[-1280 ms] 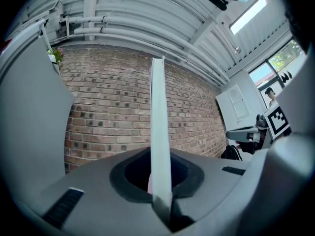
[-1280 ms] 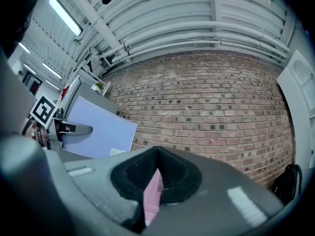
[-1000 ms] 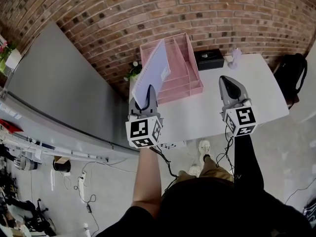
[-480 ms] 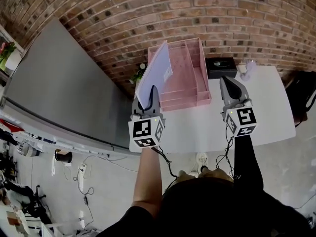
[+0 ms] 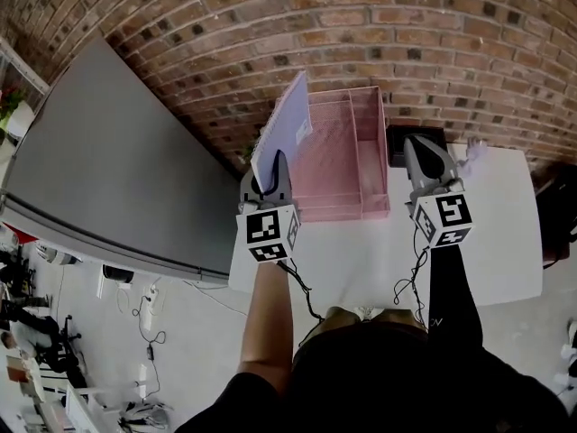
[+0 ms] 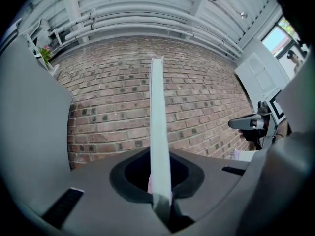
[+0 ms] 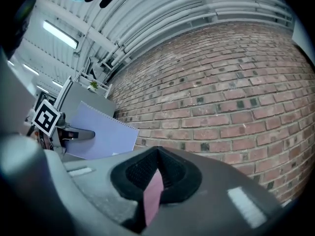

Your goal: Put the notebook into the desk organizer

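Observation:
A lavender spiral notebook (image 5: pixel 287 129) stands upright on edge, and my left gripper (image 5: pixel 273 165) is shut on its lower edge. In the left gripper view the notebook (image 6: pixel 157 132) shows as a thin pale strip rising from the jaws of my left gripper (image 6: pixel 161 205). It hangs over the left rim of the pink desk organizer (image 5: pixel 347 165), which sits on the white table (image 5: pixel 487 233) against the brick wall. My right gripper (image 5: pixel 419 152) is shut and holds nothing, just right of the organizer. The right gripper view shows the notebook (image 7: pixel 101 134) at left.
A black box (image 5: pixel 398 139) stands behind the organizer, partly hidden by my right gripper. A small pale object (image 5: pixel 475 152) lies at the table's far right. A large grey panel (image 5: pixel 117 161) leans left of the table. The brick wall (image 5: pixel 361 25) closes the far side.
Both grippers have moved forward toward the wall. The notebook, held upright throughout, now hangs over the organizer's left rim, and the right gripper has come level with the organizer's right side.

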`<state>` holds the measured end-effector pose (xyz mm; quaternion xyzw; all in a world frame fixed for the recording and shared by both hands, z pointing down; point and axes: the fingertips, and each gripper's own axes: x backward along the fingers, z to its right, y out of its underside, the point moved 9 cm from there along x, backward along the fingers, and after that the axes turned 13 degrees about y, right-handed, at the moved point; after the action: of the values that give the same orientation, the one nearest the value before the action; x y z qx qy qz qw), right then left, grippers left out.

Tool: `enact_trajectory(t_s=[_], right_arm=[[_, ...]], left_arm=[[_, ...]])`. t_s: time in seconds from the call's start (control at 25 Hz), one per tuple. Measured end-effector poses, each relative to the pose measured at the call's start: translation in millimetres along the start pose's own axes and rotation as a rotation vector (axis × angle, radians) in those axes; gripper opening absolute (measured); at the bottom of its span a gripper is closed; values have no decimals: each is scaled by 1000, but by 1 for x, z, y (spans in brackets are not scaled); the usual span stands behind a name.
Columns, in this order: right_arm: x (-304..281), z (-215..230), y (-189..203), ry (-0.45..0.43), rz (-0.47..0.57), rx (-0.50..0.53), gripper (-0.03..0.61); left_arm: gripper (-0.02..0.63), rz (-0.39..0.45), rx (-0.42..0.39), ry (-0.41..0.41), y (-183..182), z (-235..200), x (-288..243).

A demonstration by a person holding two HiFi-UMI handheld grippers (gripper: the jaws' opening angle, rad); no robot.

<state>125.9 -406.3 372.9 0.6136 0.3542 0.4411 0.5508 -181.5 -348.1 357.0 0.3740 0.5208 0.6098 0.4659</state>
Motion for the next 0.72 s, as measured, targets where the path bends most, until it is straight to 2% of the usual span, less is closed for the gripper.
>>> enact_trajectory(t_s=[0.36,0.56,0.72], right_arm=[[-24,17,18,-24,-24,-35,0],[-27,26,27,-8,-38,-38,0],[-30,26,24,-1,-31,-31,0]], left_arm=[[35,-108,-92,-50,7,-8,-38],[35,-124,-128,-75,7,-16,-51],[35,-145,-198,-82,9,-22,-65]])
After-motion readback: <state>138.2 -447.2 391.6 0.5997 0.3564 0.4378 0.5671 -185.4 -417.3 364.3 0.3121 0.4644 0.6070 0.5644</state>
